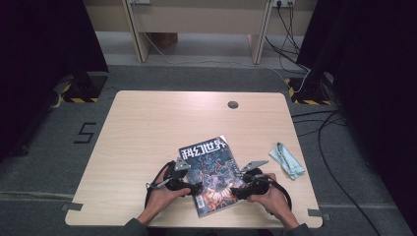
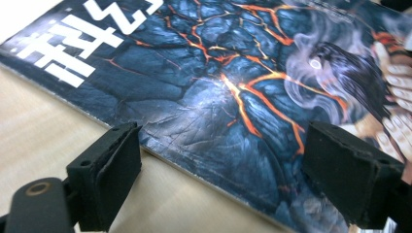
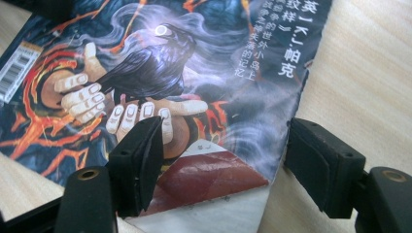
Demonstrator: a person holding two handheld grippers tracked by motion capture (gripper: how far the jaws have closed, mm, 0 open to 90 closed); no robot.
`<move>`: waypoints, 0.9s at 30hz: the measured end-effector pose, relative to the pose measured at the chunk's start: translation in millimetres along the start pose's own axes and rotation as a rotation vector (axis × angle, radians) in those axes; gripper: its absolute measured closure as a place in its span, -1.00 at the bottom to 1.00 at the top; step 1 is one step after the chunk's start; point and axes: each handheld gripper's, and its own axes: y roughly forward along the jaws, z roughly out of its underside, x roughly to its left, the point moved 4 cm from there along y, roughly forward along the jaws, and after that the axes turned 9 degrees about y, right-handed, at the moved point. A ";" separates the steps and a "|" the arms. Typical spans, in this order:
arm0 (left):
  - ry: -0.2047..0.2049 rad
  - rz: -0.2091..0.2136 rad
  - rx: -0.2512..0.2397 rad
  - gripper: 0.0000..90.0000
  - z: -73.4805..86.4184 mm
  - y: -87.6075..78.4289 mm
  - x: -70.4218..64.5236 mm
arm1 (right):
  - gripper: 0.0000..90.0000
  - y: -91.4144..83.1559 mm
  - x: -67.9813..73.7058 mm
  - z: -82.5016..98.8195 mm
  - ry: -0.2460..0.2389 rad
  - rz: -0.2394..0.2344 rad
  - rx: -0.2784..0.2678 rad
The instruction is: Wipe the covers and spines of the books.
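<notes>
Near the front edge of the table (image 1: 147, 128), a glossy magazine (image 1: 210, 172) lies flat and slightly askew, its cover printed with cracked dark rock, glowing orange veins and white characters. At its lower right corner the cover is curled back, baring a dull red patch and pale paper. Both grippers' jaws are released, with matte, blocky black pads: the left gripper (image 2: 221, 174) straddles the magazine's spine edge, the right gripper (image 3: 223, 165) the curled corner. Neither presses on it. Pale woodgrain laminate surrounds them; a crumpled light-blue cloth (image 1: 287, 160) lies to the right.
</notes>
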 end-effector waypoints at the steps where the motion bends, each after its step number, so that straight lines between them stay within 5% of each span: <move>1: 0.000 -0.002 -0.001 -0.71 -1.6 1.8 2.3 | -0.31 0.5 1.3 -0.6 -0.004 -0.001 -0.003; 8: -0.020 -0.016 -0.026 -0.69 -9.4 10.9 16.4 | -0.34 4.0 7.6 -3.9 0.007 0.011 -0.003; 12: 0.005 -0.016 -0.031 -0.65 -9.5 10.0 17.2 | -0.36 4.5 7.5 -4.3 -0.002 0.010 -0.009; 17: 0.047 0.003 -0.045 -0.53 -5.7 -3.6 3.9 | -0.35 -1.4 3.8 -1.9 0.019 -0.033 -0.039; 20: 0.058 -0.006 -0.005 -0.50 1.3 -9.8 -3.3 | -0.33 -5.5 1.4 0.5 0.024 -0.041 -0.048; 27: 0.045 0.018 0.012 -0.43 6.4 -12.3 -9.7 | -0.21 -13.4 8.0 13.3 -0.036 -0.032 -0.042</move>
